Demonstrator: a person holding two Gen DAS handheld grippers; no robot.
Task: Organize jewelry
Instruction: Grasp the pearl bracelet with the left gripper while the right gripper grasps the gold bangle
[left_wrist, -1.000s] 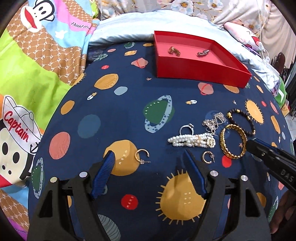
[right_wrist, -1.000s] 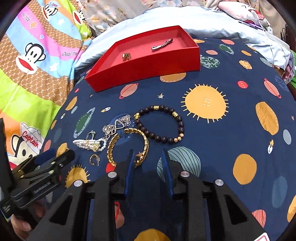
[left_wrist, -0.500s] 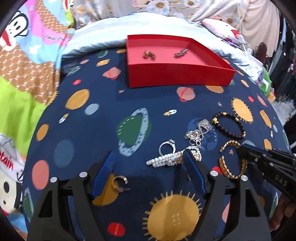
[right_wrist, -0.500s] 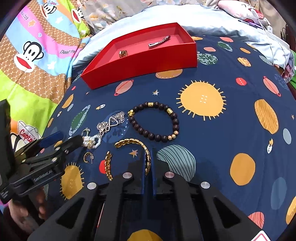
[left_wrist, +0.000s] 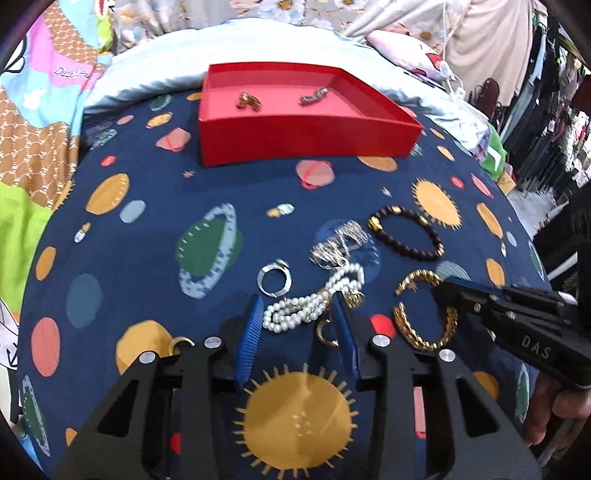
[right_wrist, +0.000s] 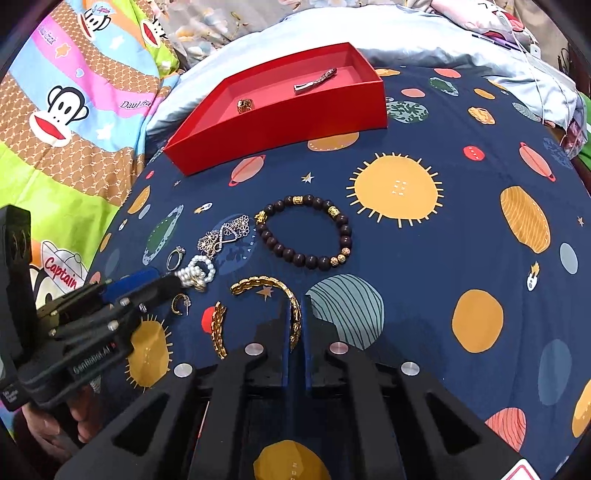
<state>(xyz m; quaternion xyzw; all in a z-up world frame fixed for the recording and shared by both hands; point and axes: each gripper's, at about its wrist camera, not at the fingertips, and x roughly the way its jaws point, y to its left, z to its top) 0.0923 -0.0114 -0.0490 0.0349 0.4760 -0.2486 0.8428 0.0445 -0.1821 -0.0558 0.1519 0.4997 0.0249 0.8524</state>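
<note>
Since right tool (right_wrist: 294, 325) already clenched on gold bangle (right_wrist: 255, 284) rim on bed, looks stiff, light, slippery. Left tool (left_wrist: 299, 325) released, straddling floppy pearl bracelet (left_wrist: 314, 301); pinch mid-strand.

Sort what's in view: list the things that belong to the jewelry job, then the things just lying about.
Job: red tray; gold bangle, gripped by the right gripper; pearl bracelet, between the open left gripper fingers; bead bracelet; silver ring.

Lying about: planet bedspread; cartoon quilt.
</note>
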